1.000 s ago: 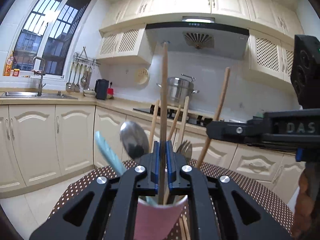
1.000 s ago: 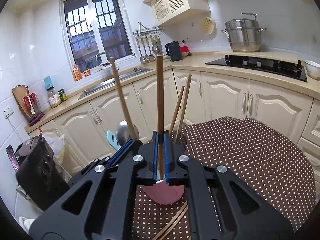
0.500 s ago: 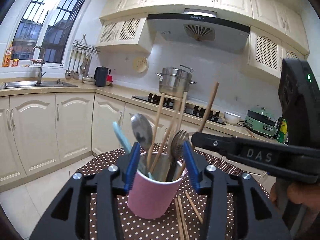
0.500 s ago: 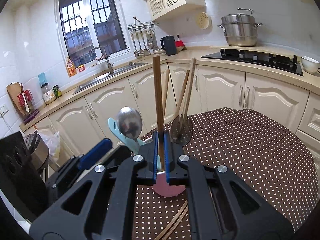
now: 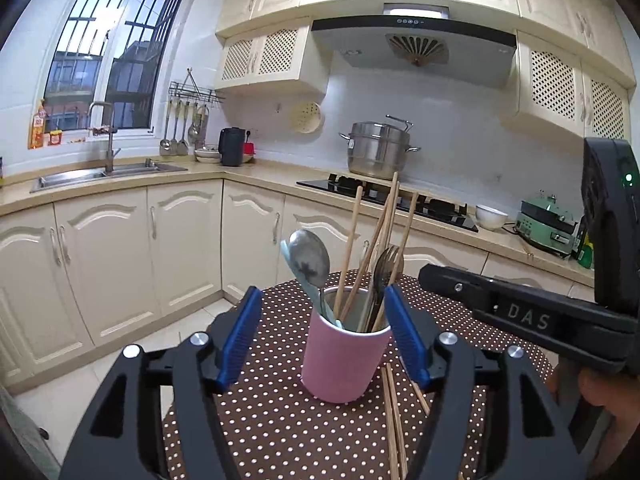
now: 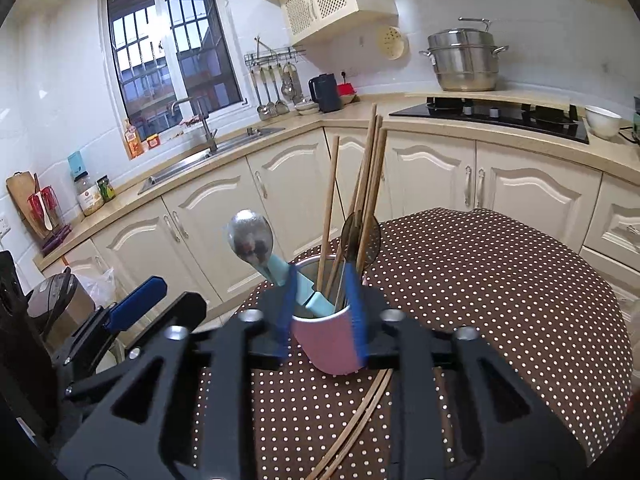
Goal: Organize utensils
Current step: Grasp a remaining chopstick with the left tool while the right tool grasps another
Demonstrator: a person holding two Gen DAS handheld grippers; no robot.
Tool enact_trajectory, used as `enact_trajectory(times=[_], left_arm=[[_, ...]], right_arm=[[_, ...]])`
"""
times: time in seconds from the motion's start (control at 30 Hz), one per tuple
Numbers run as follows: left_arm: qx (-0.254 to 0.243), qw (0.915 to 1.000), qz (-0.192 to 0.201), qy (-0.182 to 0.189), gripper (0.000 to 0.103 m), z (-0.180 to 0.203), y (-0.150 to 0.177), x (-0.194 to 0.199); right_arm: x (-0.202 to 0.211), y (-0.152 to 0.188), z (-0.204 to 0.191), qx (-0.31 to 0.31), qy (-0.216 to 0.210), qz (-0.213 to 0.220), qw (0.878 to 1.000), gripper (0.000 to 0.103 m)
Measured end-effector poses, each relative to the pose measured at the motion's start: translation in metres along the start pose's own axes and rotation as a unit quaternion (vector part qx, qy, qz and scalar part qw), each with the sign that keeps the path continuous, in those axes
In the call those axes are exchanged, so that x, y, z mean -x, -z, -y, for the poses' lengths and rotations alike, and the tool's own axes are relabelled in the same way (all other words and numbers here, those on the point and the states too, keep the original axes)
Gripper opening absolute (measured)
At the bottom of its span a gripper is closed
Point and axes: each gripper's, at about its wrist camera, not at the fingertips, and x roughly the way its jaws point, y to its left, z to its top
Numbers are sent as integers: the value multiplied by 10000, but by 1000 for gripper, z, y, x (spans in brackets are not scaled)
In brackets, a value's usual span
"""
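The table (image 5: 280, 420), round under a brown dotted cloth, carries the work. The pink cup (image 5: 340, 356) stands upright on it and serves as the landmark.

Inside the cup: 4 wooden chopsticks (image 5: 374, 248) leaning at differing angles, 1 steel spoon (image 5: 310, 254) bowl-up on the window side, 1 fork (image 5: 387, 268) on the stove side, and a pale blue handle (image 6: 288, 276) beside the spoon. On the cloth in front of the cup, touching or nearly touching its base, lie more loose chopsticks (image 5: 394, 420); their count is unclear.

The left gripper (image 5: 324, 336) has its jaws spread wide, empty, 1 blue pad on each side of the cup and clear of it. The right gripper (image 6: 320, 312) is also parted and empty, its pads flanking the cup rim; contact with the cup cannot be confirmed.

Assessment: the step in hand appears to be collecting the loose chopsticks. Recommended practice: lower to the cloth, pinch 1 stick near its middle, lift clear, and insert it vertically through the gap between the standing sticks, avoiding a sideways push on the cup.
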Motion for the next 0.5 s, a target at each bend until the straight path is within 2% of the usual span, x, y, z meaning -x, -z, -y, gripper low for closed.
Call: enact_trajectory(times=[0.07,0.27,0.33,0.37,0.5], left_arm=[[-70,10000,-10,-30,68,3,-1,6],[-241,9996,-164,-5,68,14,-1,18],[-321,9992,-233,11,69,19,1,19],[-378,9988,-316,13,69,23,2,19],[-458,9950,-869,202,70,29,9,10]], right_arm=[[7,1,0,-12,-6,0,10000,30],[29,11,9,-58,93,-32,9999,31],[34,16,13,-104,128,-62,9998,37],[37,19,17,-142,153,-81,9998,44],[46,31,27,-221,218,-177,9994,45]])
